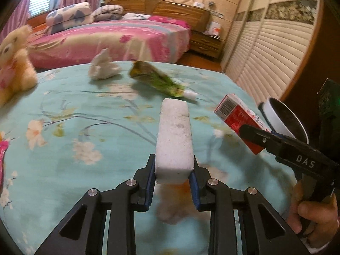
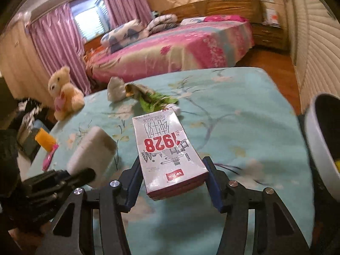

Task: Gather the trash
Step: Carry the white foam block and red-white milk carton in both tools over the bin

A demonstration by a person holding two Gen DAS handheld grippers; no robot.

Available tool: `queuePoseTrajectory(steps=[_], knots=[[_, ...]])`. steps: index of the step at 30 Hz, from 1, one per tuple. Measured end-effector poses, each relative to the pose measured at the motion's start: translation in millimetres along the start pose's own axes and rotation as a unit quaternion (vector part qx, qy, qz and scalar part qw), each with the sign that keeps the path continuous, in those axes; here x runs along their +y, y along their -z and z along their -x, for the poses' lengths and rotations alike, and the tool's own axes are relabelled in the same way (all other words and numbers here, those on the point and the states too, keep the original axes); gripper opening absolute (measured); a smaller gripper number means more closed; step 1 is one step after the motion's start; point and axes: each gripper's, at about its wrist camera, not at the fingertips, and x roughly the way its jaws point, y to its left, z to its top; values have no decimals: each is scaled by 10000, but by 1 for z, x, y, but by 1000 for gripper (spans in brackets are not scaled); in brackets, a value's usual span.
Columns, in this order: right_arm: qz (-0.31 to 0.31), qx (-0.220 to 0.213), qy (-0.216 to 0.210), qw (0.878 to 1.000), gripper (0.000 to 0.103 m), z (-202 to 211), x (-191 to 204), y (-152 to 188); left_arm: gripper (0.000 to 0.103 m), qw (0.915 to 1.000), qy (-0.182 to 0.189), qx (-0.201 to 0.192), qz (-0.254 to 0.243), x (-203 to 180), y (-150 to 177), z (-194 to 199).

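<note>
My left gripper (image 1: 174, 161) is shut on one end of a white foam block (image 1: 174, 127), which sticks out forward above the turquoise floral bedspread (image 1: 85, 116). My right gripper (image 2: 172, 162) is shut on a red and silver milk carton (image 2: 163, 136) held flat over the bed. In the left wrist view that carton (image 1: 233, 110) hangs to the right, close to the white bin (image 1: 282, 116). On the bed farther off lie a crumpled white tissue (image 1: 102, 68) and a green wrapper (image 1: 157, 80).
A plush teddy bear (image 2: 63, 93) sits at the bed's left edge. A yellow brush (image 2: 45, 141) and a pink item (image 2: 47, 159) lie near it. The bin (image 2: 318, 148) stands just off the bed's right side. A pink bed and louvred wardrobe doors lie beyond.
</note>
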Motion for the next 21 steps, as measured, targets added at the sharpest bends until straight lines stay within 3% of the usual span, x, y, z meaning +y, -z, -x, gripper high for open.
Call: queuePoseTrajectory(steps=[9,21], knots=[[-369,-185,124,9991,55,31,-25,15,27,9993,257,78,-268,-32,-4,-4],[-637,-389,321,9967,55,60,-54,24,27,9971,311,138,-686,-78,-4,-13]])
